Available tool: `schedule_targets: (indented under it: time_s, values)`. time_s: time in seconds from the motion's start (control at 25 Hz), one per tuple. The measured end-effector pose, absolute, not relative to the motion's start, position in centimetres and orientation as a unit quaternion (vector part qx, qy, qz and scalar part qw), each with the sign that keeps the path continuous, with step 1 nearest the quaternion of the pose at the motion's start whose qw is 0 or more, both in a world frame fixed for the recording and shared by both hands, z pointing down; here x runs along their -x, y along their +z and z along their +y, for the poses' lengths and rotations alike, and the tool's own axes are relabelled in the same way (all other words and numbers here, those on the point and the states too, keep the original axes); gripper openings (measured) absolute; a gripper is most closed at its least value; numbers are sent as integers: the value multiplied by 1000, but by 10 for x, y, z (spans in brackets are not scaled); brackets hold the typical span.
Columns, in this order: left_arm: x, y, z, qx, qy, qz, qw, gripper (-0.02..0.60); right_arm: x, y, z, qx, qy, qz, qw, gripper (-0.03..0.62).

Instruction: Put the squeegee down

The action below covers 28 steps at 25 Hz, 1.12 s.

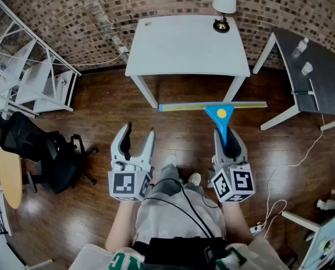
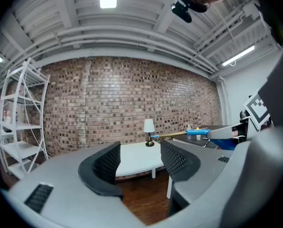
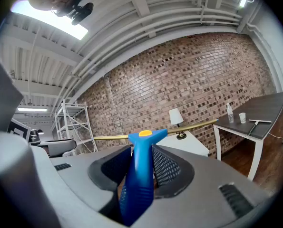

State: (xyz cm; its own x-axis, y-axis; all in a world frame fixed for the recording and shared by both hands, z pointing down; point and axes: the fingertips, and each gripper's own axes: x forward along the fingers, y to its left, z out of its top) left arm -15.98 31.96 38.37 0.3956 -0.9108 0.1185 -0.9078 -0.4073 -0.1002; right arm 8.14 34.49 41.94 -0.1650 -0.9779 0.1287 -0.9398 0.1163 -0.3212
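Observation:
The squeegee (image 1: pixel 222 117) has a blue handle and a long yellow blade edged in blue, held level above the wood floor just in front of the white table (image 1: pixel 187 44). My right gripper (image 1: pixel 228 137) is shut on the handle. In the right gripper view the blue handle (image 3: pixel 140 175) stands pressed between the two ribbed pads, with the blade (image 3: pixel 189 126) across the top. My left gripper (image 1: pixel 139 131) hangs beside it, open and empty. From the left gripper view its jaws (image 2: pixel 139 156) stand apart and the squeegee (image 2: pixel 198 132) shows at the right.
A lamp (image 1: pixel 224 5) stands at the white table's far right corner. A dark table (image 1: pixel 319 75) with small bottles is at the right. A black office chair (image 1: pixel 49 153) and white shelving (image 1: pixel 26 77) are on the left. Cables trail on the floor at the right (image 1: pixel 271 210).

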Motion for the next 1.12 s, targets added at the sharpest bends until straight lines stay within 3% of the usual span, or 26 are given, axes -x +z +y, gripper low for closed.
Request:
schedule_targets:
  time_s: [0.44, 0.68, 0.92, 1.12]
  values:
    - [115, 409, 254, 858, -91, 505, -9, 268, -136, 451, 297, 689, -207, 694, 36, 161]
    - [136, 427, 168, 862, -66, 502, -2, 268, -120, 431, 220, 701, -164, 693, 45, 161]
    - [147, 382, 67, 866, -11, 499, -23, 270, -97, 388, 115, 698, -142, 701, 37, 161]
    - [166, 404, 7, 869, -6, 494, -31, 269, -72, 406, 47, 696, -156, 700, 29, 161]
